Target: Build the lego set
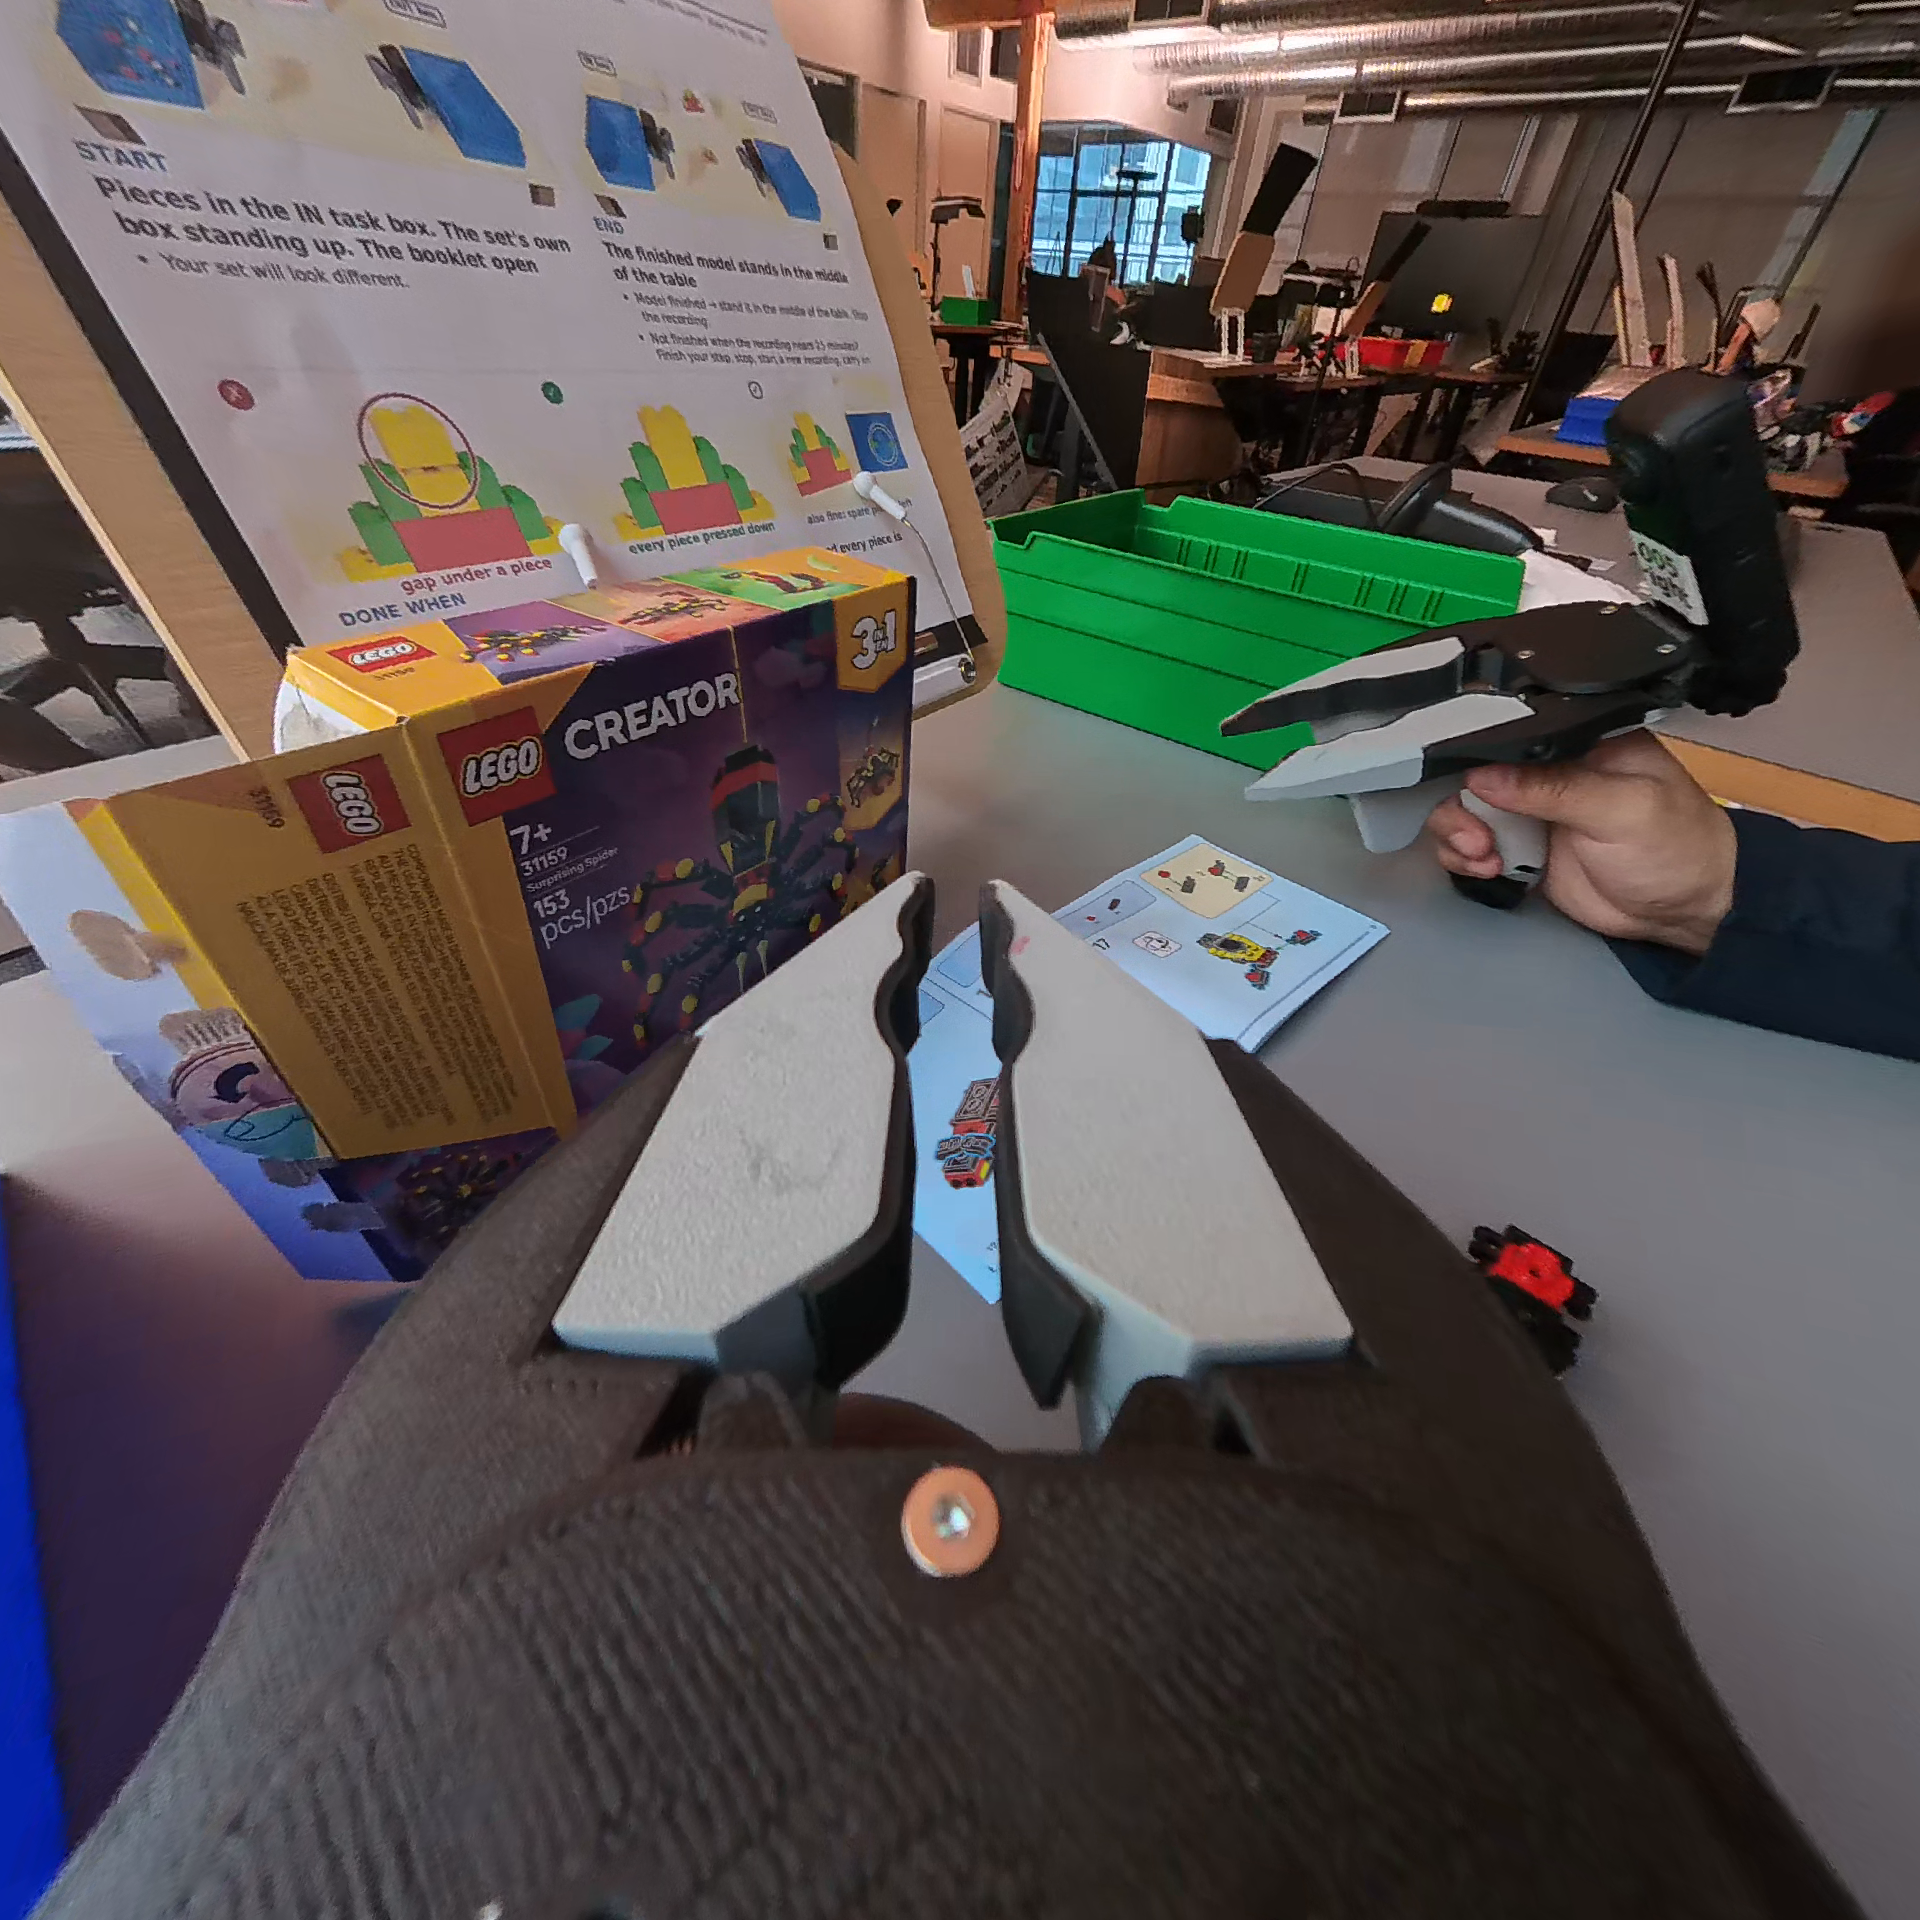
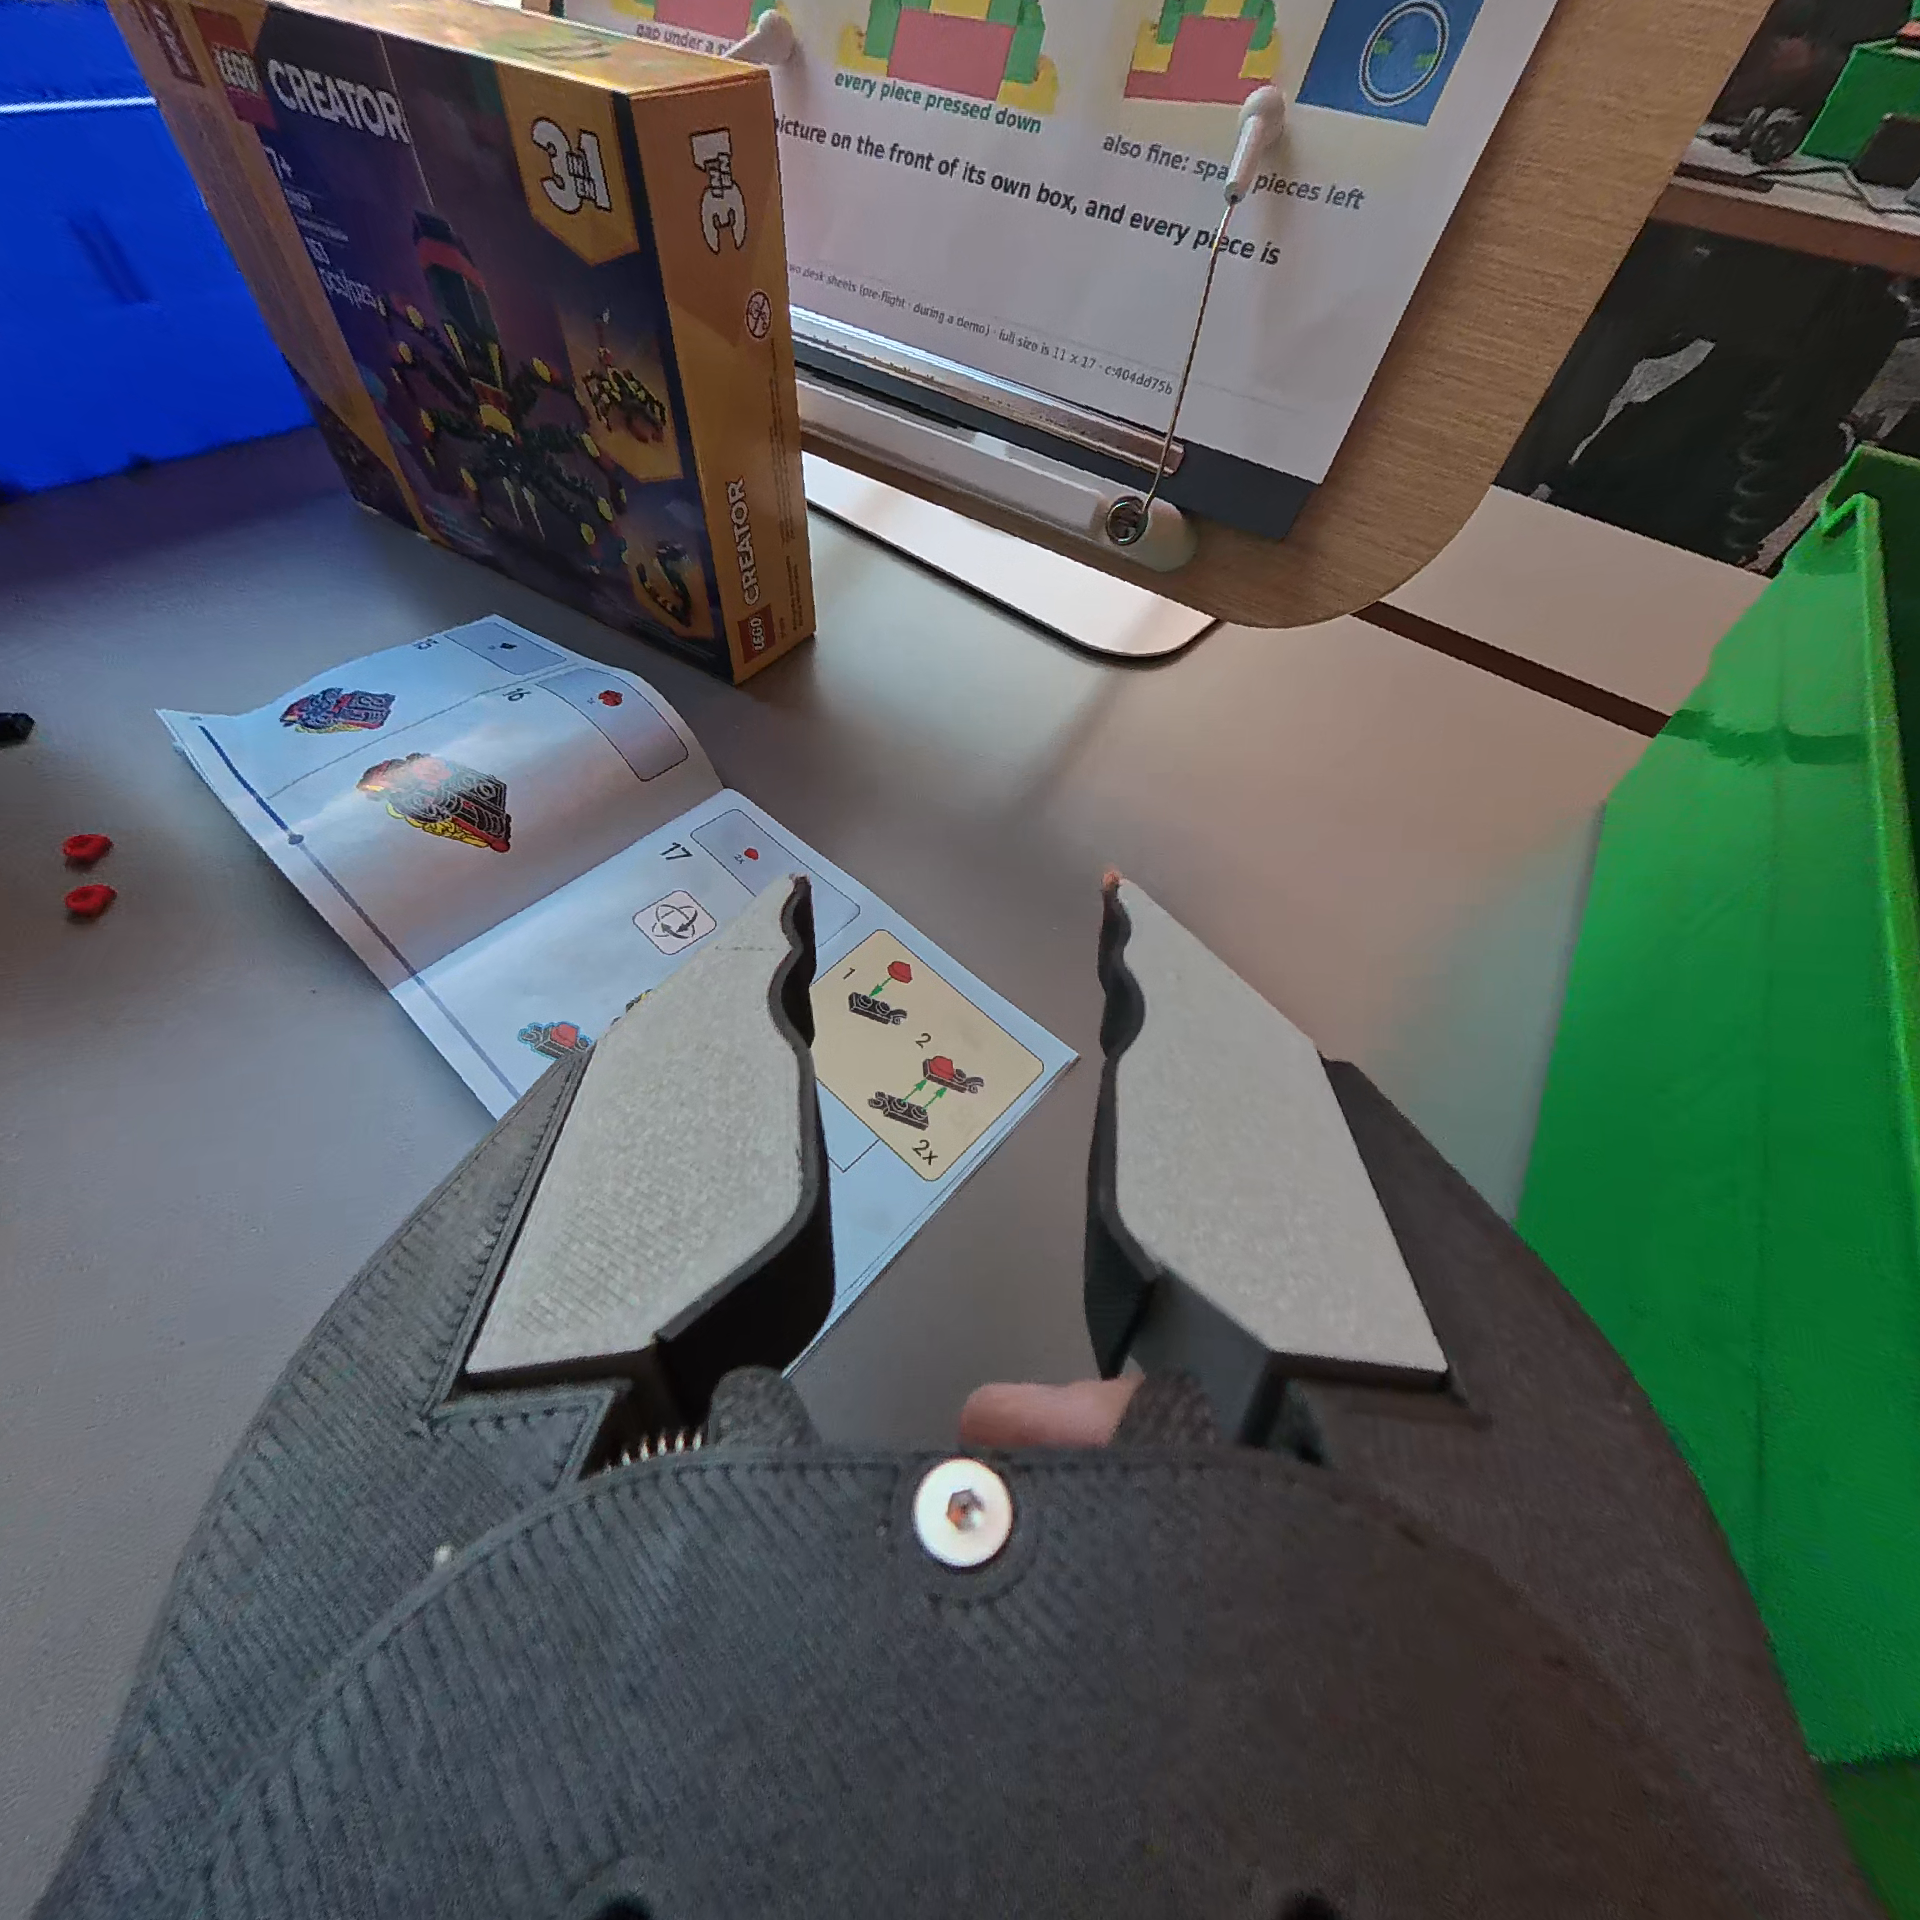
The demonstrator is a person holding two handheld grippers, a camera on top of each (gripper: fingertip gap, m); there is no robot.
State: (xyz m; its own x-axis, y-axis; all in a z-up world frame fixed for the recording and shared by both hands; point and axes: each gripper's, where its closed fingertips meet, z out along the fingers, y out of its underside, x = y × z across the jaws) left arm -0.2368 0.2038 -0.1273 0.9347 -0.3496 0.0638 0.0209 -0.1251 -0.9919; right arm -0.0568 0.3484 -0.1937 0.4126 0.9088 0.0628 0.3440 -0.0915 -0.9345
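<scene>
Here the left claw (image 1: pixel 956 904) hangs above the open instruction booklet (image 1: pixel 1236 951) on the grey worktop (image 1: pixel 1558 1143), its fingers nearly closed with a narrow gap and nothing between them. The right claw (image 2: pixel 951 899) is spread wide and empty over the booklet's right page, beside the green bin (image 2: pixel 1766 1039). The set's box (image 1: pixel 623 831) stands upright behind. A small black-and-red assembly (image 1: pixel 1532 1283) and 2 loose red pieces (image 2: pixel 88 873) lie on the worktop.

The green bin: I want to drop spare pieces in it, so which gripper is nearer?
Right. The right gripper hovers beside the green bin, over the booklet's edge. The left gripper is farther, near the set's box.
</scene>
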